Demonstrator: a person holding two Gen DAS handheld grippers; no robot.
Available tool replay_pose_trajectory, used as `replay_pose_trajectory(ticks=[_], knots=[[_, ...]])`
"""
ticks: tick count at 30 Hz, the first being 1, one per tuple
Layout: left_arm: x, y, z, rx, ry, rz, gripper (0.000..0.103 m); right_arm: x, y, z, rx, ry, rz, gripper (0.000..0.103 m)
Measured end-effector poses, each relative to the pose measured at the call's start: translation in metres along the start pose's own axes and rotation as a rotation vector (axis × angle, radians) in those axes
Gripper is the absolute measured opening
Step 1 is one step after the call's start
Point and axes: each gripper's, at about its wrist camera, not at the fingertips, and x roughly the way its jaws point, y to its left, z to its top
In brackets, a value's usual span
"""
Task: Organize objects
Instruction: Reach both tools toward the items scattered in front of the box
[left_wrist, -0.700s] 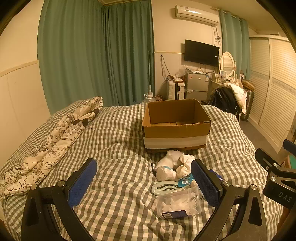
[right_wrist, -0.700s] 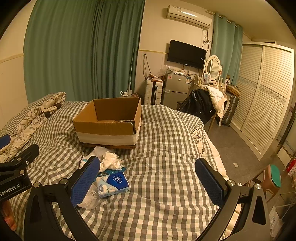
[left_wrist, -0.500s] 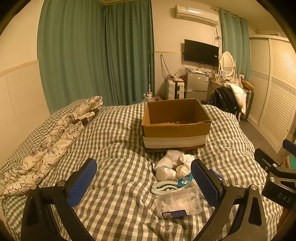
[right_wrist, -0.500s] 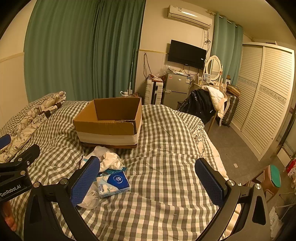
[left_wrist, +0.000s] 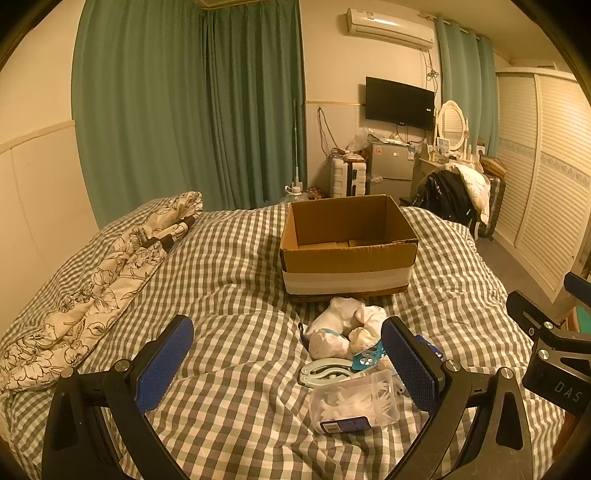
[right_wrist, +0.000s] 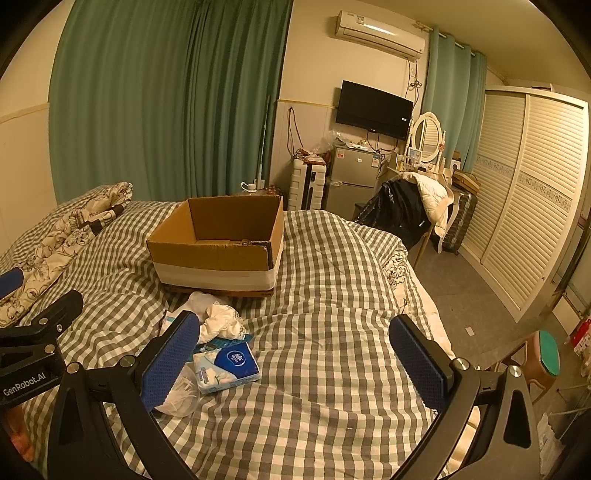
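Now both claws hang over the checked bed (left_wrist: 229, 266), and neither has anything in it. The left claw (left_wrist: 288, 365) has its blue pads spread wide apart above the cover; the right claw (right_wrist: 295, 363) is just as wide, its left pad sitting over the edge of the clutter. That clutter lies in a small heap on the bed just in front of the cardboard box (left_wrist: 347, 247): a bundle of white cloth (left_wrist: 340, 328) nearest the box, a pale plastic clip (left_wrist: 325, 373) below it, a clear tub of small white pieces (left_wrist: 354, 402) closest to the left claw, and, in the right view, a blue and white tissue pack (right_wrist: 227, 367) lying flat beside the cloth. The box stands open on the bed, nothing showing inside but its cardboard flaps. Off to the left, a flowered quilt (left_wrist: 92, 288) is bunched along the bed's edge.
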Motion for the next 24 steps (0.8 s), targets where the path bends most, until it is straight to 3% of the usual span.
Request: replay_pose_trajectory(ticks=[1,2,19,24], knots=[[0.0,0.0,0.0,0.0,0.0,0.001,0.103,0.0,0.0,0.0,0.0,-0.001,-0.001,0.103],[0.0,0.0,0.0,-0.051,0.003,0.081,0.103,-0.001,0.0,0.001,0.0,-0.002,-0.002,0.103],[-0.006,-0.004,0.001,-0.04,0.008,0.076,0.103,-0.017,-0.002,0.008,-0.008,-0.022,-0.004,0.103],[-0.008,-0.003,-0.006,-0.009,0.006,0.038,0.103,-0.023,-0.001,0.009,-0.016,-0.024,-0.005,0.103]])
